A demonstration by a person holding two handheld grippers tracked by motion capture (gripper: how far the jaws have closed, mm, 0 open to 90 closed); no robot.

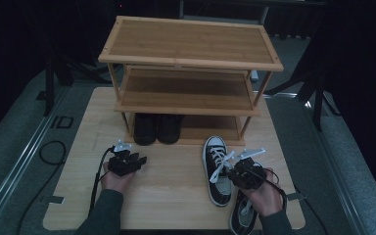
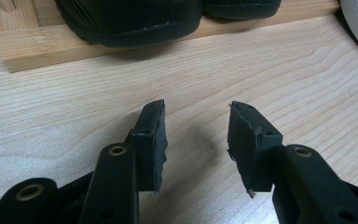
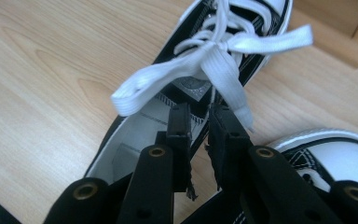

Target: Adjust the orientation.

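Two black-and-white sneakers lie on the right part of the pale wooden table (image 1: 176, 186): one sneaker (image 1: 217, 169) sits flat with its white toe cap pointing far toward the rack, and the second sneaker (image 1: 242, 215) lies just near and right of it, hanging over the table's near edge beneath the person's right hand (image 1: 264, 196). A three-tier bamboo shoe rack (image 1: 188, 73) stands at the far side of the table, its top and middle shelves bare, and a pair of black shoes (image 1: 156, 128) rests on its lowest shelf toward the left. The right gripper (image 3: 199, 122) is poised over the first sneaker's opening, its jaws drawn close together with only a narrow gap on either side of the shoe's black side wall; whether the pads actually touch that wall cannot be told. White laces (image 3: 209, 56) tied in a bow spread just beyond its tips, and the white toe of the second sneaker shows at the lower right of the right gripper view. The left gripper (image 2: 196, 130), held in the left hand (image 1: 117, 178) on the left side of the table, hovers low above bare wood with its jaws spread wide and nothing between them, aimed at the black shoes' toes and the rack's bottom rail.
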